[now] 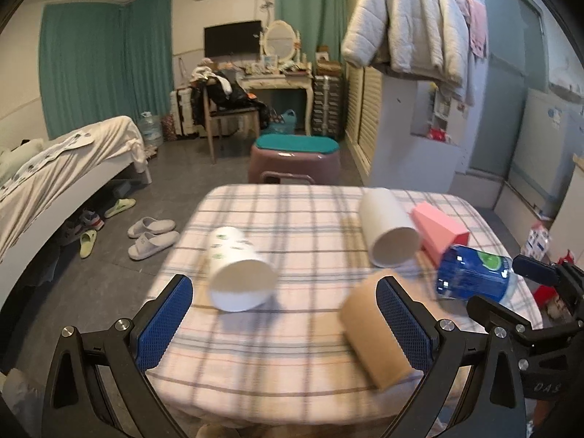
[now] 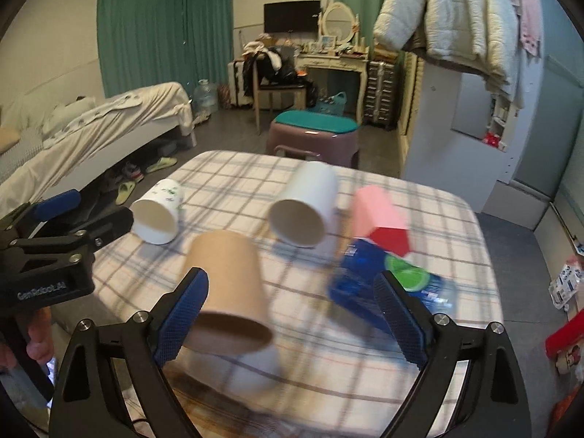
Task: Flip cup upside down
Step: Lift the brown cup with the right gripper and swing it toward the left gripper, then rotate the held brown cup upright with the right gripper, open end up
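The brown cup [image 2: 228,292] lies on its side on the checked surface [image 2: 456,219], mouth toward the camera, long axis running away from it. The right claw [image 2: 292,314] is released, empty, and nearest: the cup sits just inside its left finger. The left claw [image 1: 284,323] is also released.

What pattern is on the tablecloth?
The tablecloth is pale plaid with grey and pinkish lines, clearest in the left wrist view.

Teal curtains [image 1: 106,65], bed [image 1: 54,168], vanity desk [image 1: 279,82], grey floor [image 1: 204,168]
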`<move>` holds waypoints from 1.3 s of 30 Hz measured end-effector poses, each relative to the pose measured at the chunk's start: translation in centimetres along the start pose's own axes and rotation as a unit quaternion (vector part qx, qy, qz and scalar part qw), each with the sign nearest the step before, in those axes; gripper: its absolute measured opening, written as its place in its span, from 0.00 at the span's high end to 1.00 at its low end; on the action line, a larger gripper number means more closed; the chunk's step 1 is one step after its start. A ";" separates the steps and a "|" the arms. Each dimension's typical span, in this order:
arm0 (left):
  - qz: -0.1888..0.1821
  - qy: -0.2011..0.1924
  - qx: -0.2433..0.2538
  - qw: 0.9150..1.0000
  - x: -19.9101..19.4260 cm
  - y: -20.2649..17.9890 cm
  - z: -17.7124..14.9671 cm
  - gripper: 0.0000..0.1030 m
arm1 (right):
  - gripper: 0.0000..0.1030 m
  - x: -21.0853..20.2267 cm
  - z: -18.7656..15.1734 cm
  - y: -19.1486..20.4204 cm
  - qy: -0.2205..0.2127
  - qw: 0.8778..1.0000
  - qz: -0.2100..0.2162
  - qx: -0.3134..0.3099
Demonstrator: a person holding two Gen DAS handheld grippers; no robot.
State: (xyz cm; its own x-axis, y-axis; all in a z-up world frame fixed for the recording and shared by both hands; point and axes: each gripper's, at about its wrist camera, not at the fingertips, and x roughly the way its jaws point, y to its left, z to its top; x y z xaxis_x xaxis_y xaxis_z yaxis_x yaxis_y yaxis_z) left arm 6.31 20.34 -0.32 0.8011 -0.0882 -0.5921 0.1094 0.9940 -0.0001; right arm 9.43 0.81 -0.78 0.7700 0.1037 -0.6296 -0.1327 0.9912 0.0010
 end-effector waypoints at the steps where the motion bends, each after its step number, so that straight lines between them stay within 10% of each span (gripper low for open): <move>1: -0.010 0.007 0.001 1.000 0.2 -0.8 0.3 0.00 | 0.10 -0.2 -0.1 -0.7 -0.003 1.000 -0.003 0.006; 13: -0.049 0.171 -0.024 0.984 6.6 -6.2 1.6 0.00 | 0.10 0.0 -1.7 -7.0 -0.007 0.998 0.012 0.060; 25: -0.051 0.255 -0.012 0.966 10.4 -7.2 1.1 0.01 | 0.10 1.5 -2.6 -10.5 -0.012 0.994 0.027 0.103; 39: -0.082 0.240 0.002 0.967 8.4 -7.0 2.1 0.14 | 0.10 0.6 -2.7 -10.0 -0.028 0.994 0.021 0.103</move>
State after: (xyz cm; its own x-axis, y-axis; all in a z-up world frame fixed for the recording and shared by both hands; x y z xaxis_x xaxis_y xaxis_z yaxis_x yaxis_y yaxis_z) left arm 13.47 12.46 -3.59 0.4065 -0.2040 -0.8906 0.2153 0.9687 -0.1236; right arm 9.51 -9.26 -3.26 0.8003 0.1435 -0.5822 -0.0388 0.9813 0.1885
